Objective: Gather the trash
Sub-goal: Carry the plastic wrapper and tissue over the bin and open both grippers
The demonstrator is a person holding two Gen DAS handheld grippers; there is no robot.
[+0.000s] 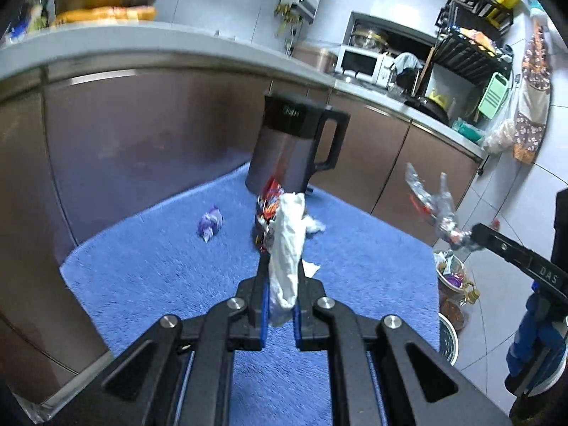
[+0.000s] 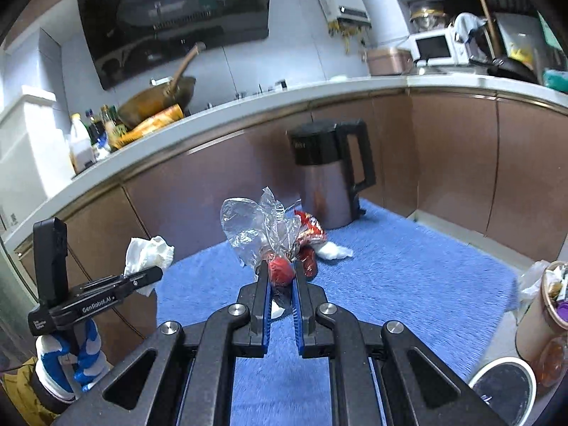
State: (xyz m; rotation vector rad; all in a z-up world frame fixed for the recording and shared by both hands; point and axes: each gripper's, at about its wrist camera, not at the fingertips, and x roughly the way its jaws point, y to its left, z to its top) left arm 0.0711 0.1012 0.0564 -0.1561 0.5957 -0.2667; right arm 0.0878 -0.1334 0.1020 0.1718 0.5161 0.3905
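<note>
My left gripper (image 1: 282, 262) is shut on a crumpled white tissue (image 1: 287, 248) and holds it above the blue mat (image 1: 159, 277). It also shows in the right wrist view (image 2: 149, 277) with the tissue (image 2: 149, 254). My right gripper (image 2: 281, 269) is shut on a clear and red plastic wrapper (image 2: 262, 234), also seen in the left wrist view (image 1: 435, 209). On the mat lie a purple wrapper (image 1: 210, 222), a red snack wrapper (image 2: 310, 236) and a white wad (image 2: 333, 251). A bin with trash (image 2: 546, 305) stands at the mat's right edge.
A steel kettle with a black handle (image 2: 333, 174) stands at the mat's far end against brown cabinets (image 2: 461, 163). A round white-rimmed dish (image 2: 504, 387) lies on the floor by the bin. The counter above carries a wok (image 2: 159, 99) and bottles (image 2: 80, 142).
</note>
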